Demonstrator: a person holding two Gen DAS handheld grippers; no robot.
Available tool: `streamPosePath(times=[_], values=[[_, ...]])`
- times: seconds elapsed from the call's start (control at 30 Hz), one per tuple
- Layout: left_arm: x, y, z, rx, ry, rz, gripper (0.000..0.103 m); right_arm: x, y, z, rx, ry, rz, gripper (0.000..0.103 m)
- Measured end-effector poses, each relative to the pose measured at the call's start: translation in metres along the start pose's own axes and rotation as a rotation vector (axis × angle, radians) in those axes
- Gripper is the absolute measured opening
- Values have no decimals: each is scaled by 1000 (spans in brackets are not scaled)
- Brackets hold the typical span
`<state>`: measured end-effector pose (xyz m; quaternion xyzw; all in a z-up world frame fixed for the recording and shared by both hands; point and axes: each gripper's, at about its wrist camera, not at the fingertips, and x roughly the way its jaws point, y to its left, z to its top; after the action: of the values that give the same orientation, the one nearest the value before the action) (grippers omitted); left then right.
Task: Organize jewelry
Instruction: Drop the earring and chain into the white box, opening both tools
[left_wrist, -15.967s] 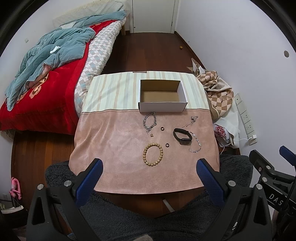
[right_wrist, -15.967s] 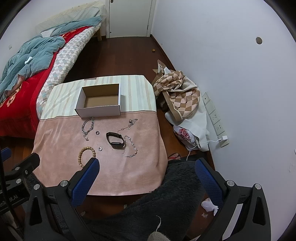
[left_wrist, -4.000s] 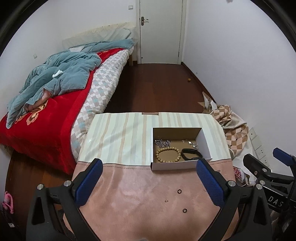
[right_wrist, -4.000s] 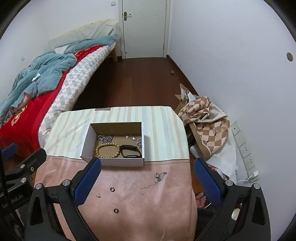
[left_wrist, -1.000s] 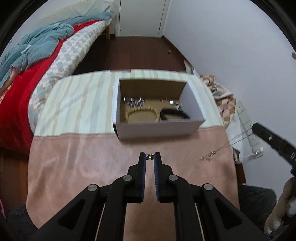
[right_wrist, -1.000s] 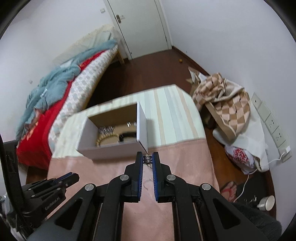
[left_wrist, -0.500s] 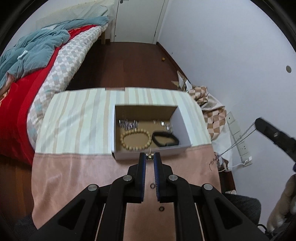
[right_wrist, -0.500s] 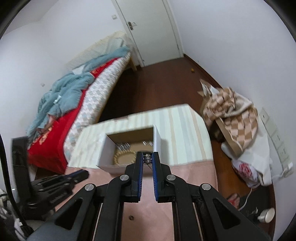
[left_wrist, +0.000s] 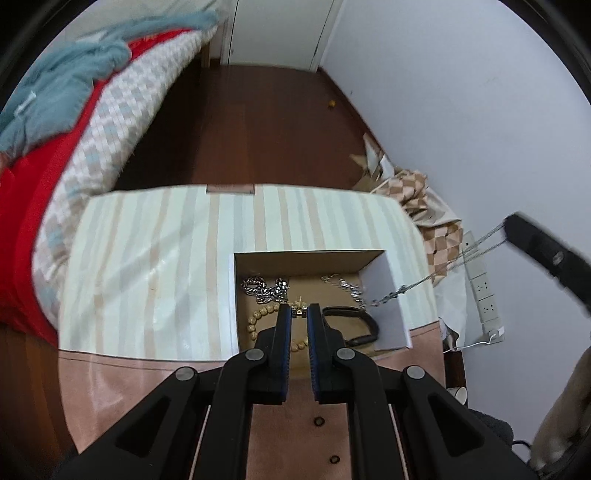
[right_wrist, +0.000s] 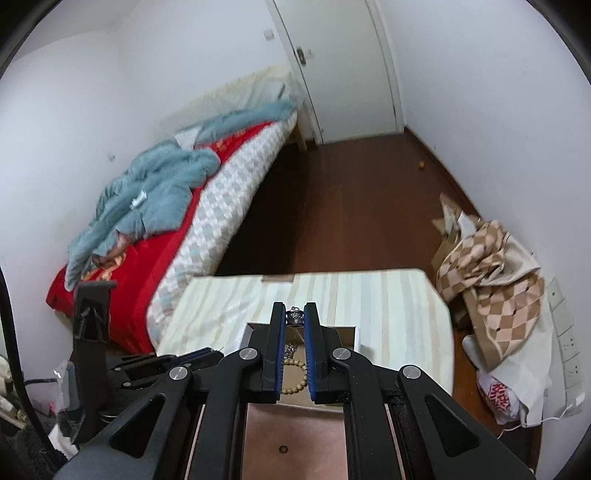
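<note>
Only leftward: necklace chain (left_wrist: 436, 275) dangling.

One cardboard box (left_wrist: 388, 291) holds one wooden bead bracelet (left_wrist: 258, 317), one black band (left_wrist: 351, 325) and two silver chains (left_wrist: 264, 288) — two small black rings (left_wrist: 318, 420) lie on the desk (left_wrist: 147, 258).

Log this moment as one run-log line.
stage: carrying to box | left gripper: shut on small gold piece | right gripper: shut on silver necklace | left on table: two black rings
</note>
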<state>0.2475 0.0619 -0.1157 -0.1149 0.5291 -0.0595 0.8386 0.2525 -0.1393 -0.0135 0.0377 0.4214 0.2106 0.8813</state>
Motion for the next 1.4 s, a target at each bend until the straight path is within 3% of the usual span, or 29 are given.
streamPosePath(times=[0.2,0.33,0.6,0.63,0.7,0.73,0.9,0.97,1.0,1.1,1.17,1.23,1.4], values=[[54,13,8,-62,143,-60,6,76,-18,-8,28,139,-12,10],[78,18,6,-114,223,-55,7,104,-26,-14,19,194,-17,10],[83,25,9,-162,241,-28,10,126,-30,-12,22,242,3,10],[80,24,10,-157,227,-19,15,127,-30,-12,22,245,5,10],[74,26,12,-160,211,-13,36,128,-30,-12,24,251,10,10],[71,26,13,-156,198,-9,52,129,-30,-11,22,254,17,10],[56,24,14,-140,155,12,58,132,-28,-9,21,280,36,10],[50,25,15,-133,135,47,91,134,-27,-9,21,290,30,10],[46,25,15,-127,119,63,95,135,-27,-9,23,298,28,11],[36,27,16,-112,82,117,95,137,-30,-11,30,322,16,12],[33,26,17,-97,62,149,97,135,-33,-14,31,329,3,22],[29,26,16,-76,42,188,100,133,-35,-17,38,335,5,47],[23,25,8,-52,6,254,100,124,-33,-27,16,340,-41,54]])
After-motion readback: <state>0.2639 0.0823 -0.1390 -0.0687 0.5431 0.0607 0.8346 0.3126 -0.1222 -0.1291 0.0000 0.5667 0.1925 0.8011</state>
